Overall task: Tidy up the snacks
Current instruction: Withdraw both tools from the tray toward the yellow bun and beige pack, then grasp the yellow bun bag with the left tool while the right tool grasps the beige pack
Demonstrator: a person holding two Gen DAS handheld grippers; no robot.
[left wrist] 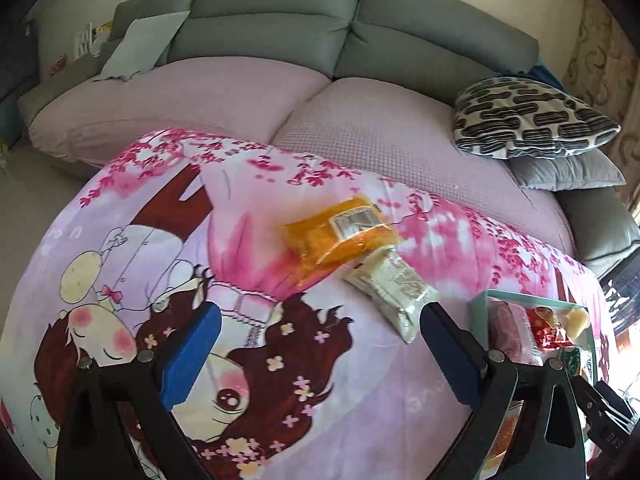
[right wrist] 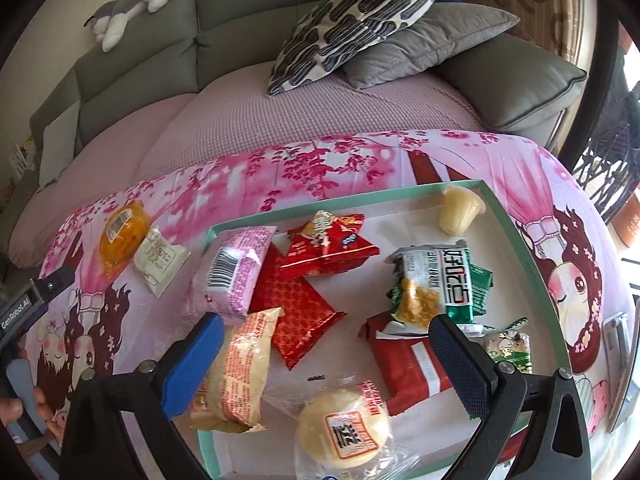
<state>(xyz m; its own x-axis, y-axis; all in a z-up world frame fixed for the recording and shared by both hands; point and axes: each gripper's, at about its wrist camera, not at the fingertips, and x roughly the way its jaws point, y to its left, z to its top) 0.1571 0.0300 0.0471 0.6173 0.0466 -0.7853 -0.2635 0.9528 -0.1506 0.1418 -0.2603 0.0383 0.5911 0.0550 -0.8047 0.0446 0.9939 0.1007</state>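
An orange snack packet and a white packet lie together on the pink cartoon cloth, outside the tray. My left gripper hovers open just short of them, empty. A shallow tray with a mint-green rim holds several snacks: a pink packet, red packets, a green packet, a jelly cup, a round bun. My right gripper hangs open above the tray, holding nothing.
Behind the table stands a grey sofa with a pink cover, a black-and-white patterned cushion on a grey cushion, and a plush toy. A metal object lies right of the tray.
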